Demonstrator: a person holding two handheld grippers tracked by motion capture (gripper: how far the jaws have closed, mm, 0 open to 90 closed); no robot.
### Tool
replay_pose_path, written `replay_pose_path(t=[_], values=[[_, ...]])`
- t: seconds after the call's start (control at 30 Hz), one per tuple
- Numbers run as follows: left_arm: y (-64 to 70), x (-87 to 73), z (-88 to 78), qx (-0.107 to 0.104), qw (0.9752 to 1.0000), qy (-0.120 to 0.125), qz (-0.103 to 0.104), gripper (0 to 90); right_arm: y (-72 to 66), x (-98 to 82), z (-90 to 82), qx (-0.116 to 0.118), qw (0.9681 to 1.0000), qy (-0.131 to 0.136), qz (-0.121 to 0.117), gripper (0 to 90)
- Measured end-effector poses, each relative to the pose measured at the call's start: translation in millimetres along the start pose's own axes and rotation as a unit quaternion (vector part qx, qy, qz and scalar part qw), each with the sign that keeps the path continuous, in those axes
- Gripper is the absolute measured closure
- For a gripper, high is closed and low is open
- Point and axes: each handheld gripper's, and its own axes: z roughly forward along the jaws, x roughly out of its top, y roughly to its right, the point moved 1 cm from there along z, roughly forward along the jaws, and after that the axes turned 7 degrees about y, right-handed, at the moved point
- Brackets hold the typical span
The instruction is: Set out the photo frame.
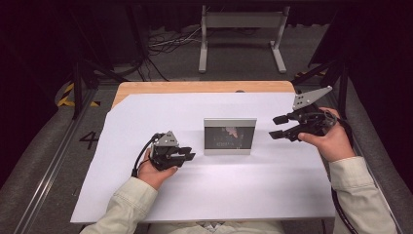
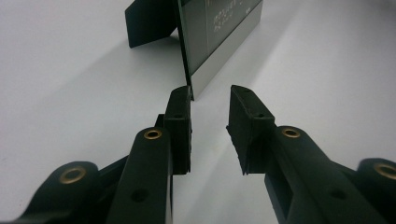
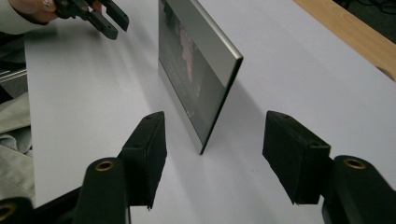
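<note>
Sheet: white, covered most of the table, lower centre of the high view.
Frame: stood upright mid-picture on its rear prop; a sideways knock could have toppled it.
Right gripper: jaws wide, right of the frame, apart from it.
Left gripper: your jaws narrowly parted, empty, one tip almost at the frame's edge; closing there risked pushing it over.

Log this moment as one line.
left claw: open, beside photo frame | right claw: open, apart | frame: upright on white sheet
</note>
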Motion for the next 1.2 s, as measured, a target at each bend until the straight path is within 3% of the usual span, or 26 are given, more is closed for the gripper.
replay_pose_path(t=[0.27,0.47,0.73,0.83,1.0,1.2], values=[[-6.4,-8.0,-15.0,0.016,0.9997,0.012,-0.01,70.4,2.3,-22.6,0.8,-0.017,0.9997,0.005,0.019,38.4],[-10.3,-12.8,-23.1,0.027,0.9994,0.018,-0.012,70.3,0.9,-41.2,3.8,-0.055,0.9979,0.016,0.029,36.2],[-17.4,-16.7,-28.0,0.042,0.9986,0.026,-0.021,70.3,0.9,-61.9,10.1,-0.063,0.9964,0.032,0.047,34.6],[-18.3,-17.3,-28.1,0.045,0.9984,0.026,-0.021,70.1,1.5,-71.4,16.9,-0.061,0.9967,0.014,0.053,33.4],[-19.1,-17.6,-28.8,0.047,0.9984,0.027,-0.02,69.9,0.6,-76.5,22.8,-0.058,0.9968,0.007,0.055,32.9],[-19.1,-17.6,-28.6,0.045,0.9984,0.027,-0.02,69.6,0.4,-84.0,27.5,-0.066,0.9963,0.014,0.053,32.5]])
